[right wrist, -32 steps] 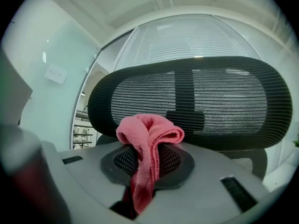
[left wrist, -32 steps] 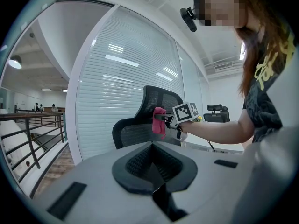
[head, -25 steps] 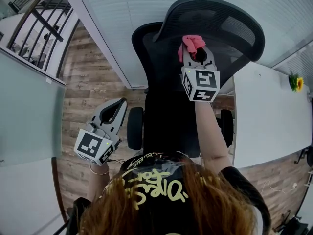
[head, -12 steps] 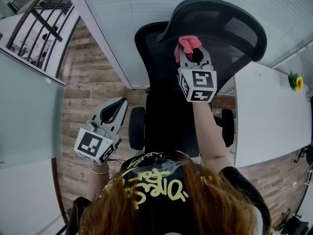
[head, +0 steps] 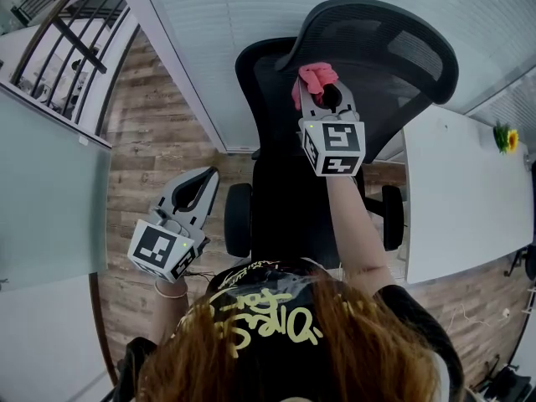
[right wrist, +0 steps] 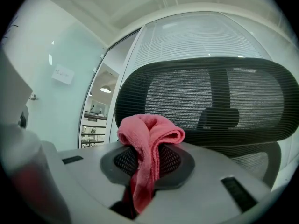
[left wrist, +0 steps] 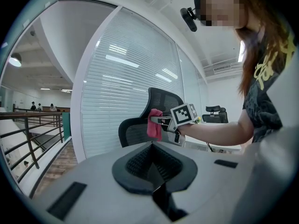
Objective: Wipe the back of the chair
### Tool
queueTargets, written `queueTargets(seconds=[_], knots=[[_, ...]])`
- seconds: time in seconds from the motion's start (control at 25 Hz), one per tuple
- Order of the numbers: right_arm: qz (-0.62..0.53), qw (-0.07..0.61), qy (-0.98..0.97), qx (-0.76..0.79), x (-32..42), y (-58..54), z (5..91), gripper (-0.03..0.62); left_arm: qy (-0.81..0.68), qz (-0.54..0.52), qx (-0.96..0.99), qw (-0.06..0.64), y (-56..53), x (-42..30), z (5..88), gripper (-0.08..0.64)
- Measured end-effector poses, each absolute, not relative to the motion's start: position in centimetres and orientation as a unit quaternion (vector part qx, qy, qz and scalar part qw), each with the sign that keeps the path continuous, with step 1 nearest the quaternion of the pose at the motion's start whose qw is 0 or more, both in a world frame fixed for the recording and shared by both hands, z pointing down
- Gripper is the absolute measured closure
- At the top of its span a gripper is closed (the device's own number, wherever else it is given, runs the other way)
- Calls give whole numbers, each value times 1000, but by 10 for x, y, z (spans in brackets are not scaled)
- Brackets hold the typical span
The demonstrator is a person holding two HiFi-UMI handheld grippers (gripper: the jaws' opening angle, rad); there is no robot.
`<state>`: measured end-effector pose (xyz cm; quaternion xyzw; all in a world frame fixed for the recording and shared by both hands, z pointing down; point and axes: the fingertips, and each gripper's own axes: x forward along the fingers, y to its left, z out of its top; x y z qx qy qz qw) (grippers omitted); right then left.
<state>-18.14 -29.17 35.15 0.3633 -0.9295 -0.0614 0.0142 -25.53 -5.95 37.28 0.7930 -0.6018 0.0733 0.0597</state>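
A black mesh office chair [head: 377,48] stands before me, its curved backrest [right wrist: 205,101] filling the right gripper view. My right gripper [head: 322,86] is shut on a pink cloth [head: 314,78], held up against the inner face of the backrest, left of its middle. The pink cloth [right wrist: 147,146] bunches out of the jaws, and the left gripper view shows the cloth [left wrist: 154,124] touching the chair [left wrist: 161,104]. My left gripper [head: 201,182] hangs low at the left, away from the chair, shut with nothing in it.
A white desk [head: 456,199] stands right of the chair, with a small yellow flower [head: 505,141] at its far end. A glass wall with blinds [head: 218,23] runs behind the chair. A railing [head: 67,40] is at far left over wood flooring [head: 142,157].
My right gripper has carried the pink cloth a little to the left and upward across the backrest. The left gripper has stayed put.
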Motion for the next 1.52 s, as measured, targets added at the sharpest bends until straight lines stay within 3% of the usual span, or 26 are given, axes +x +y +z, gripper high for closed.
queueTargets(seconds=[1.04, 1.52], knots=[[-68, 40, -941, 329, -199, -242, 377, 526, -561, 70, 823, 64, -67, -267, 378, 566], [-29, 24, -932, 360, -120, -212, 381, 526, -486, 58, 869, 66, -104, -215, 382, 566]])
